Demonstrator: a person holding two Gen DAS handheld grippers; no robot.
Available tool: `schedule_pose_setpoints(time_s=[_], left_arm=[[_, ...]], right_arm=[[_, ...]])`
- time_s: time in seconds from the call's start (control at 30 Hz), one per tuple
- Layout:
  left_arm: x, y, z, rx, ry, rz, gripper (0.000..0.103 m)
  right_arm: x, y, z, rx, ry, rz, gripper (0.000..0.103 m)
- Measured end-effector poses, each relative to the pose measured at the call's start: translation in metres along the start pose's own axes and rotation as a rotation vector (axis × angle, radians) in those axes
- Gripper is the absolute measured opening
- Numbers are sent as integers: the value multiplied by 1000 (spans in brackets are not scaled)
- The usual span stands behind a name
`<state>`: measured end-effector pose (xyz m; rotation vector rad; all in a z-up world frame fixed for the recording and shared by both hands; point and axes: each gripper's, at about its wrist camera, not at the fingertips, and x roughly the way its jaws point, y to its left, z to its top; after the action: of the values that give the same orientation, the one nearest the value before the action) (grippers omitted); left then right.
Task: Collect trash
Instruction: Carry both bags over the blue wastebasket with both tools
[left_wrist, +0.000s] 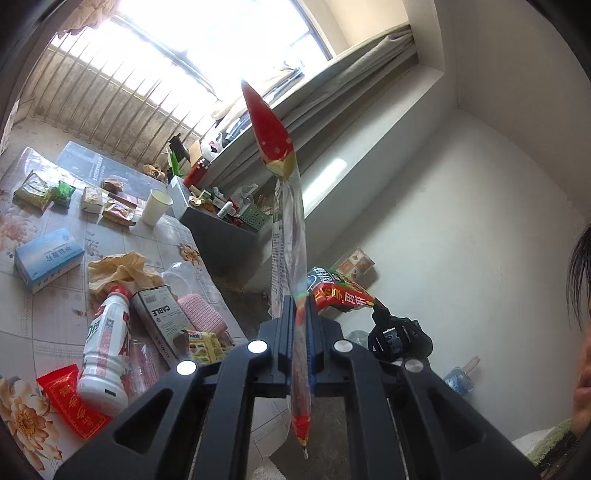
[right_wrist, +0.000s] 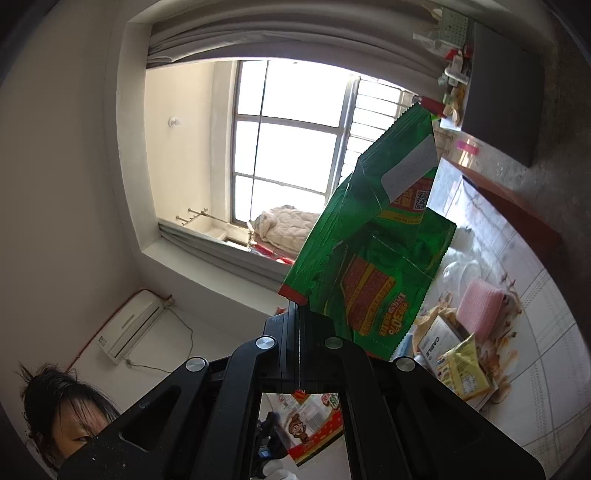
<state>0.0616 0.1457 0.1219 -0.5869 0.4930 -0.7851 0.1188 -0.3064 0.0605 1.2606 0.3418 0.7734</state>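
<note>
My left gripper (left_wrist: 301, 314) pinches a red-tipped clear wrapper (left_wrist: 286, 206) edge-on above the table (left_wrist: 55, 314), print unreadable; my right gripper (right_wrist: 297, 317) clamps a green packet (right_wrist: 373, 236) beside it, corner hidden

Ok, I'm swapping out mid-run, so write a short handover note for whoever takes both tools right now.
Left tool: shut on a red and clear wrapper, held up edge-on.
Right tool: shut on a green snack bag, lifted off the table.
Done: two pieces picked up, neither dropped off yet; no bin shows in either view.
Left on the table: white bottle, cable box, red packet, crumpled yellow paper, paper cup, more wrappers at the far end.
</note>
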Motion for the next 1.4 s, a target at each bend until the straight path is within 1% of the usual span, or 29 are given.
schedule_pose_setpoints(time_s=[0.1, 0.2, 0.3, 0.43, 0.5, 0.63, 0.73, 0.83, 0.97, 1.03, 1.1, 1.13, 1.2, 1.23, 1.27, 1.3, 1.33, 1.37, 1.4], left_arm=[[53, -27, 12, 80, 71, -1, 5], [115, -58, 14, 180, 148, 2, 5], [181, -87, 8, 245, 233, -34, 5], [270, -116, -12, 326, 323, -55, 5], [312, -125, -25, 343, 376, -55, 5], [397, -133, -58, 364, 481, -21, 5], [462, -128, -87, 383, 550, 30, 5], [526, -119, -120, 417, 617, 89, 5], [600, -105, -165, 480, 672, 146, 5], [632, -100, -182, 484, 689, 154, 5], [653, -98, -196, 485, 688, 144, 5], [663, -98, -203, 505, 681, 144, 5], [683, -94, -225, 559, 685, 170, 6], [693, -88, -238, 578, 716, 189, 8], [705, -79, -255, 590, 784, 211, 13], [717, -69, -272, 603, 868, 254, 16], [724, -58, -286, 601, 935, 295, 18], [730, -47, -295, 581, 983, 331, 19], [733, -37, -300, 542, 1014, 349, 19]], right_arm=[[-41, 2, 7, -40, -80, -93, 0], [-82, -2, 13, -55, -159, -195, 0], [-118, -10, 19, -62, -237, -284, 0], [-154, -23, 26, -57, -325, -375, 0], [-168, -35, 30, -43, -361, -407, 0], [-191, -70, 41, 19, -423, -459, 0], [-200, -107, 51, 67, -448, -522, 0], [-207, -148, 64, 112, -459, -600, 0], [-202, -204, 83, 155, -448, -729, 0], [-199, -228, 93, 161, -437, -790, 0], [-196, -247, 102, 160, -430, -839, 0], [-197, -254, 105, 153, -427, -857, 0], [-198, -265, 113, 138, -420, -884, 0], [-197, -273, 115, 130, -411, -900, 0], [-195, -283, 117, 132, -398, -919, 2], [-194, -296, 117, 140, -375, -946, 4], [-198, -308, 119, 157, -345, -981, 9], [-195, -323, 119, 184, -310, -1016, 13], [-193, -337, 119, 211, -276, -1043, 19]])
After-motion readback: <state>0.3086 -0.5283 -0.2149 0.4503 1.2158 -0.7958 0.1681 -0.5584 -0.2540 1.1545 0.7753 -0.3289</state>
